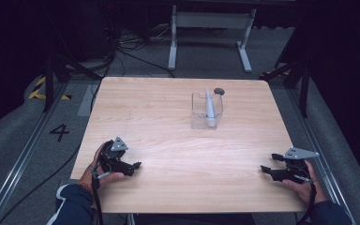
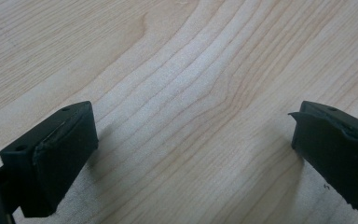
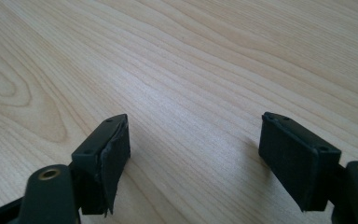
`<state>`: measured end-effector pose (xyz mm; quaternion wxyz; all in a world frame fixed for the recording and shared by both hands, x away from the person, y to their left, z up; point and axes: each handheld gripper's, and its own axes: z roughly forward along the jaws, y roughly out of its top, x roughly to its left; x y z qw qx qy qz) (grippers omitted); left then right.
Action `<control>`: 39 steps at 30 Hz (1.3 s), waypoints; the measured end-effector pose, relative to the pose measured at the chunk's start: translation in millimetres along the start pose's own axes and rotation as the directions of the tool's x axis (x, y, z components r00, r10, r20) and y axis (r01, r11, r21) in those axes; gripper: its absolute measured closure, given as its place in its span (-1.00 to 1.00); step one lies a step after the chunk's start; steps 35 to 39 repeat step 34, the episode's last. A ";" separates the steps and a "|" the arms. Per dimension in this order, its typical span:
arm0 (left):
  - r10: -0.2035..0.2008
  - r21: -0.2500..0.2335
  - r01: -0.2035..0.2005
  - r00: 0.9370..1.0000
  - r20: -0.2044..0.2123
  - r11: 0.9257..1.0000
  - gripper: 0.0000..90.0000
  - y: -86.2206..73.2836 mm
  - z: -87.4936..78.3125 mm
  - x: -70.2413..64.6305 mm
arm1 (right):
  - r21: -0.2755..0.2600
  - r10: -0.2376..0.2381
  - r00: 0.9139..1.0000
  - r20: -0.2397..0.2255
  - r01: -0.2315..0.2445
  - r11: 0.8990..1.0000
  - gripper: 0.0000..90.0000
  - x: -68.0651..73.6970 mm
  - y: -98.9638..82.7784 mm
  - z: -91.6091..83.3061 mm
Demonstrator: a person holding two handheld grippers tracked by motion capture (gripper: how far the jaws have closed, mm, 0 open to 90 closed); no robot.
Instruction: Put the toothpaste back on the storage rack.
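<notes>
The left gripper (image 1: 136, 165) has its fingers (image 2: 51, 158) spread wide, with bare wood grain between them and nothing held. It rests low at the near left of the tabletop (image 1: 168, 117), gripped by the person's left hand (image 1: 104, 176), pointing toward the middle.

The right gripper (image 1: 268, 164) likewise shows its fingers (image 3: 105, 158) wide apart over bare wood, holding nothing. It sits at the near right edge of the tabletop in the right hand (image 1: 302, 185), pointing inward toward the left gripper; the two are well apart.

Farther out, toward the far side and a little right of centre, stands a clear plastic box (image 1: 206, 111). A slim white and pale-blue object (image 1: 210, 107) leans tilted inside it, its top rising above the rim. Just beyond the box's far right corner lies a small dark rounded object (image 1: 219, 91). All of these lie well away from both sets of fingers.
</notes>
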<state>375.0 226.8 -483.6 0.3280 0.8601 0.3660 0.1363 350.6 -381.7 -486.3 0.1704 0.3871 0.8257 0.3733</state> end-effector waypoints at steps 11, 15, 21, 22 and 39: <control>0.003 -0.002 -0.003 1.000 -0.003 1.000 -0.99 0.1 0.0 0.3 | 0.000 -0.002 1.000 -0.001 0.002 1.000 -0.44 -0.2 -0.1 -0.1; 0.001 -0.003 0.000 1.000 0.005 1.000 -0.99 0.2 0.4 0.2 | 0.000 -0.002 1.000 -0.001 0.002 1.000 -0.44 -0.2 -0.1 -0.1; 0.006 0.000 -0.006 1.000 0.004 1.000 -0.99 0.4 0.2 0.5 | 0.000 -0.003 1.000 -0.001 0.003 1.000 -0.44 -0.2 -0.1 -0.1; 0.006 0.000 -0.006 1.000 0.004 1.000 -0.99 0.4 0.3 0.5 | 0.000 -0.002 1.000 -0.001 0.002 1.000 -0.44 -0.2 -0.1 -0.1; 0.004 -0.002 -0.004 1.000 0.003 1.000 -0.99 0.6 0.8 0.7 | 0.000 -0.002 1.000 -0.001 0.002 1.000 -0.44 -0.3 -0.1 -0.1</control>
